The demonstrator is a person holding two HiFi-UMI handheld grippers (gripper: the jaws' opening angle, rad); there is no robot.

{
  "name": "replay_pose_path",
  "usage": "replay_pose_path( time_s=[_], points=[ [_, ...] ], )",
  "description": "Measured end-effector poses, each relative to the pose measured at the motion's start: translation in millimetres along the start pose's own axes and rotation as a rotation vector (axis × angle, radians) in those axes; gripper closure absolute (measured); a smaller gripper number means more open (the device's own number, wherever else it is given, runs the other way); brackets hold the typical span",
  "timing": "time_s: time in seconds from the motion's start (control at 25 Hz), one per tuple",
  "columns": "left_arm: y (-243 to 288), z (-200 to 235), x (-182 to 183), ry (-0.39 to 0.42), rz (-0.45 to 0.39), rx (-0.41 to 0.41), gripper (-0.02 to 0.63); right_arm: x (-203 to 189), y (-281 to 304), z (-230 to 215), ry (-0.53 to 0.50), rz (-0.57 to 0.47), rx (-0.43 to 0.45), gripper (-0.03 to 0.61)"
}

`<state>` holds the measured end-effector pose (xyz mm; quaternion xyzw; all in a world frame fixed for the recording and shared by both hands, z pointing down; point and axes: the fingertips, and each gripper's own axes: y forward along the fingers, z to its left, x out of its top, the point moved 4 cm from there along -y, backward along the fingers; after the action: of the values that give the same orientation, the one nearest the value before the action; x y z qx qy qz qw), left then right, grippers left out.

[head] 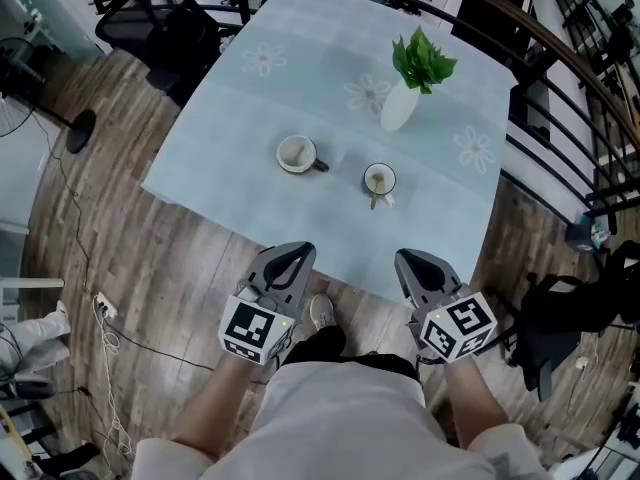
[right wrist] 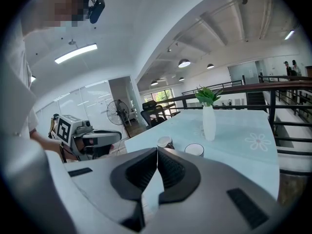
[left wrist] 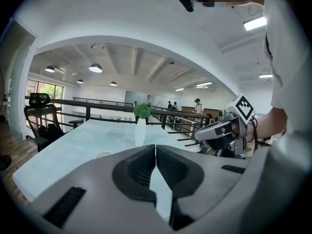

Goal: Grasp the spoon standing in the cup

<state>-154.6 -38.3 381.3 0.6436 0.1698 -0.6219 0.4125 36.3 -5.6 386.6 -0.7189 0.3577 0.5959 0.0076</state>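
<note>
A small white cup (head: 379,179) stands on the pale blue tablecloth (head: 250,118). A spoon (head: 374,199) stands in it, its handle leaning over the near rim. To its left is a second cup (head: 297,154) with a dark handle. Both grippers hang short of the table's near edge, over the wooden floor. My left gripper (head: 296,253) is shut and empty, and so is my right gripper (head: 406,259). In the right gripper view the shut jaws (right wrist: 157,149) point at the two cups (right wrist: 194,149); the spoon does not show there. The left gripper view shows shut jaws (left wrist: 155,146) and the tablecloth.
A white vase with a green plant (head: 400,103) stands behind the cups. A dark railing (head: 560,58) runs along the table's far and right sides. Office chairs (head: 160,28) stand at the far left, a black bag (head: 575,313) lies on the floor at the right, and cables (head: 105,318) at the left.
</note>
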Motion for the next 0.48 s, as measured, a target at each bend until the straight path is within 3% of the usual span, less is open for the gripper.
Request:
replay_pose_path(
  time_s=[0.48],
  points=[
    [28, 29, 8, 0.005, 0.01, -0.036, 0.589, 25, 31, -19, 0.001, -0.008, -0.026, 0.557]
  ],
)
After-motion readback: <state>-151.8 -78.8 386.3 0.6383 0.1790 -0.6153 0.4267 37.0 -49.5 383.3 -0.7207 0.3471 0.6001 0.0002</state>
